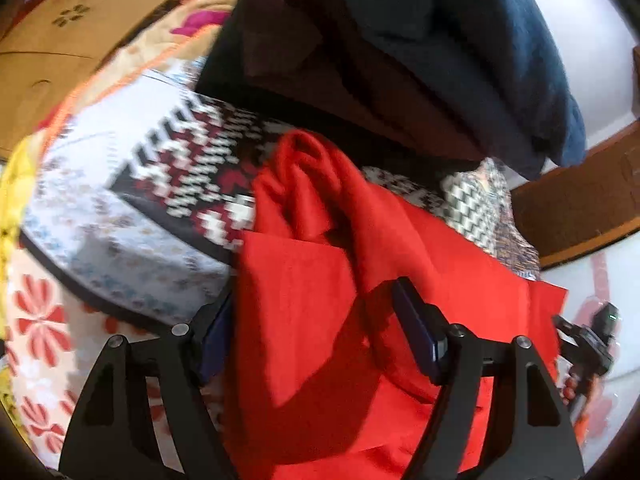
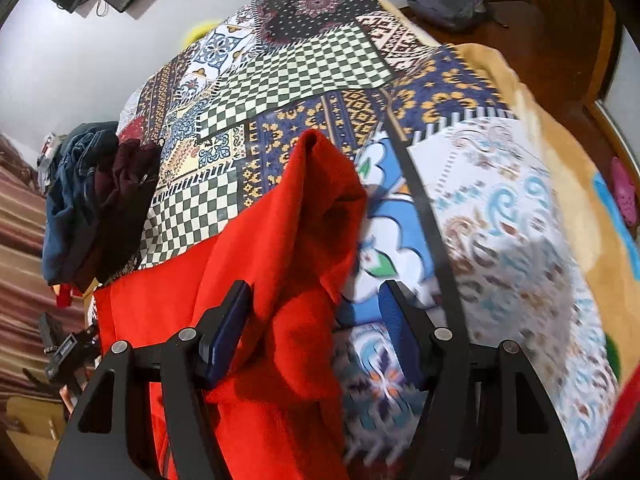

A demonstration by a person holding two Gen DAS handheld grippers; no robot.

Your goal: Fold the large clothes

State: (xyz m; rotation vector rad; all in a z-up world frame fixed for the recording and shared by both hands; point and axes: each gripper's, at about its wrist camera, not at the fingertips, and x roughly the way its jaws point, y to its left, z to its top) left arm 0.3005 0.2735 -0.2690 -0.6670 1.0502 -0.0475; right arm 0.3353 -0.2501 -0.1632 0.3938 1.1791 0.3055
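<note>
A large red garment (image 1: 320, 280) lies bunched on the patterned bedspread (image 1: 132, 208). My left gripper (image 1: 316, 320) is open, its jaws wide apart with red cloth lying between them. In the right wrist view the red garment (image 2: 280, 280) rises in a fold between the jaws of my right gripper (image 2: 316, 320), which is also open; the cloth lies against the left finger (image 2: 224, 332) and clear of the right finger (image 2: 400, 328). The other gripper shows at the edge of each view (image 1: 592, 344) (image 2: 68, 352).
A pile of dark blue and maroon clothes (image 1: 400, 60) sits on the bed beyond the red garment, also in the right wrist view (image 2: 96, 200). A cardboard box (image 1: 60, 48) stands at the far left. A grey bag (image 2: 452, 0) lies on the wooden floor (image 2: 560, 60).
</note>
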